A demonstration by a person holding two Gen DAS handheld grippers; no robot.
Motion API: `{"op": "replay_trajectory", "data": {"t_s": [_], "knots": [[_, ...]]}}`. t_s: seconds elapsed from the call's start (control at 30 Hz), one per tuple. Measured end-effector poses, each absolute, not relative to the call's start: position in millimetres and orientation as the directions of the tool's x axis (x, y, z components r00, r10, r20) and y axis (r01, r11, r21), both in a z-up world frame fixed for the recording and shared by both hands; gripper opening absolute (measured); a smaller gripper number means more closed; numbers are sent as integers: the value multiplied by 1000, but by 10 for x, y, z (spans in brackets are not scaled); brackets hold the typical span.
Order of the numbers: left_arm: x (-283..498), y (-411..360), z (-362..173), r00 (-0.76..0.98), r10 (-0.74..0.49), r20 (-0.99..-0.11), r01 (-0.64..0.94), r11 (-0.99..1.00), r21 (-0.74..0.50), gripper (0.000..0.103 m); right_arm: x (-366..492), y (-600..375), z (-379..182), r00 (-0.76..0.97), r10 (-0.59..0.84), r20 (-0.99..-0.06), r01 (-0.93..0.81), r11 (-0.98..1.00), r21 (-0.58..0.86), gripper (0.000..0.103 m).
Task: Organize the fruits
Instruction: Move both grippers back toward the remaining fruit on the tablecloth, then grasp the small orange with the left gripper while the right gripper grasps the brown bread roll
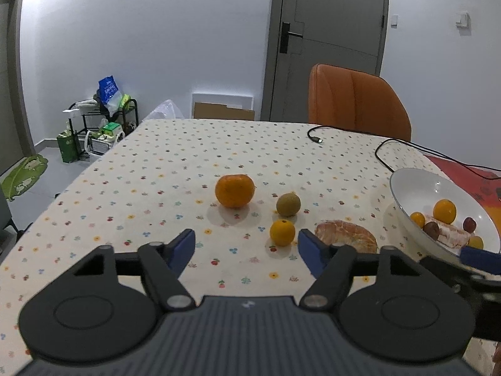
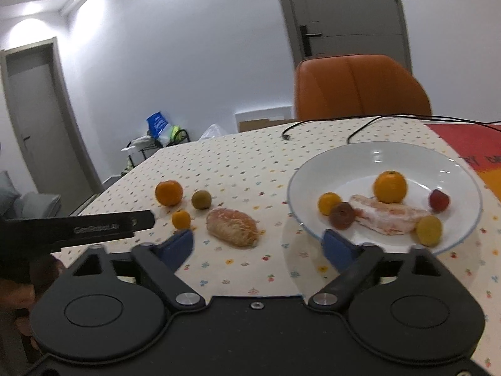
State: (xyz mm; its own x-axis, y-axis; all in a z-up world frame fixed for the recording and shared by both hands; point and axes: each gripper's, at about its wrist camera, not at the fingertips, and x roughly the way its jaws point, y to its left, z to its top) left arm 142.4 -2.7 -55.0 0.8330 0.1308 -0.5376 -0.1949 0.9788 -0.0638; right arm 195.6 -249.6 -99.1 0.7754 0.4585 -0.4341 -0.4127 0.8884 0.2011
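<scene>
The left gripper (image 1: 246, 252) was held low over the table (image 1: 156, 169), level and pointing forward, its jaws spread wide and holding nothing. Just ahead of its right blue pad (image 1: 308, 252) lay a small orange fruit (image 1: 282, 232) and, touching the pad's far side in view, a peeled citrus piece (image 1: 346, 235). Beyond these stood a greenish-brown fruit (image 1: 288, 204) and a large orange (image 1: 235, 190), well apart from the jaws.

The right gripper (image 2: 258, 247) was likewise low and level, jaws wide and empty. The peeled citrus piece (image 2: 232, 227) lay between and just beyond its pads. Its right pad (image 2: 338, 247) overlapped the near rim of a white bowl (image 2: 313, 169).

The bowl held an orange (image 2: 390, 187), a smaller orange fruit (image 2: 328, 203), a brown fruit (image 2: 342, 216), a second peeled segment (image 2: 391, 219), a yellow fruit (image 2: 429, 230) and a red fruit (image 2: 439, 200). The first four were clustered, touching; the red fruit sat apart.
</scene>
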Motion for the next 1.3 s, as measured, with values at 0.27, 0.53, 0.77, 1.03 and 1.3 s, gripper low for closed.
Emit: {"op": "replay_trajectory", "data": {"t_s": [0.27, 0.53, 0.77, 1.03, 1.3], "knots": [[1541, -51, -626, 826, 101, -555, -170, 983, -74, 56, 2108, -2362, -1026, 739, 481, -471, -444, 874, 197, 53], [1687, -71, -717, 814, 72, -577, -141, 987, -76, 50, 2250, -2272, -1079, 721, 478, -501, -443, 875, 198, 46], [1819, -96, -746, 810, 56, -584, -129, 988, -84, 48, 2346, -2243, -1085, 711, 479, -515, -444, 874, 199, 39], [1955, -101, -797, 797, 33, -602, -129, 985, -116, 22, 2383, -2171, -1085, 715, 465, -522, -438, 880, 184, 38], [1837, -65, -768, 805, 44, -592, -138, 984, -114, 22, 2427, -2044, -1123, 708, 459, -537, -451, 879, 157, 39]]}}
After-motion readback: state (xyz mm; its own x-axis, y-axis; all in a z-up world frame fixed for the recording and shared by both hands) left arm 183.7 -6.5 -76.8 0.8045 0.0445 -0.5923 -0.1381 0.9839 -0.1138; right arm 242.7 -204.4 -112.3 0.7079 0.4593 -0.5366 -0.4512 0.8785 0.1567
